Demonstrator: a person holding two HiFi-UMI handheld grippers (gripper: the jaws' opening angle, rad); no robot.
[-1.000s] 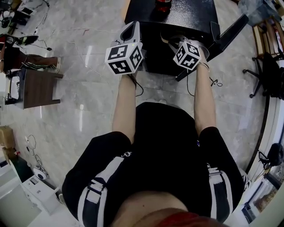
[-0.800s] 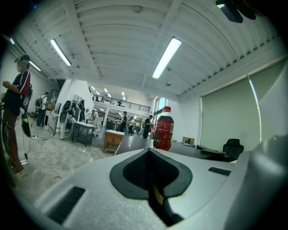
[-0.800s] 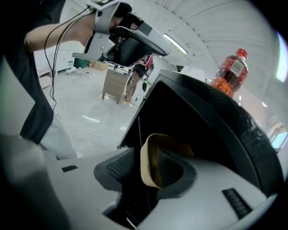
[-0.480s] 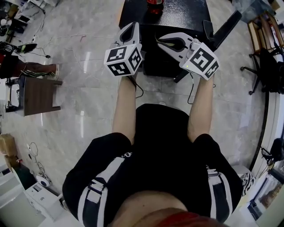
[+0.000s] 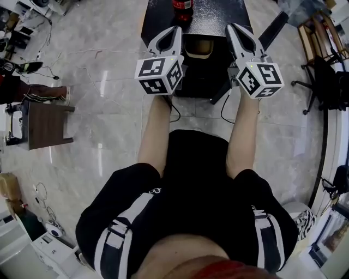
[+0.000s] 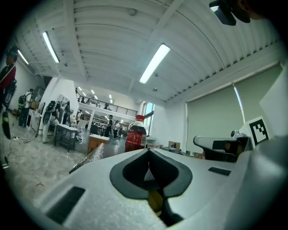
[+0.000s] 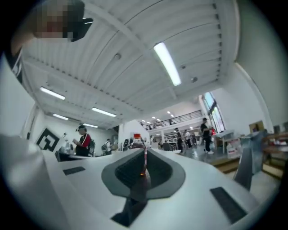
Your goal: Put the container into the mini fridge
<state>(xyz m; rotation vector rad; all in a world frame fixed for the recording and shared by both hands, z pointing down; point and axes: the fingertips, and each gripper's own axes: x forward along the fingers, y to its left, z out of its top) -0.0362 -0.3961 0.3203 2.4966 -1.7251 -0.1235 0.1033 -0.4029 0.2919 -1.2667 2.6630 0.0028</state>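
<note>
container (image 5: 199, 47) is seen just inside the front edge of the mini fridge (image 5: 221, 13), so placing is judged done, door (image 5: 274, 28) left open; left gripper (image 5: 175, 29) & right gripper (image 5: 234, 27) are closed tight, nothing held.

The floor (image 5: 103, 109) is pale grey, glossy marble-look tile with thin cables (image 5: 39, 185) lying at its left edge. A small dark wooden stool (image 5: 46, 122) stands at the left and a black office chair (image 5: 322, 82) at the right. Overhead, a white ribbed ceiling (image 6: 103, 40) carries long strip lights (image 6: 154, 63), pale roller blinds (image 6: 211, 121) cover the window wall, and a railed mezzanine (image 6: 105, 107) crosses the far end of the hall.
</note>
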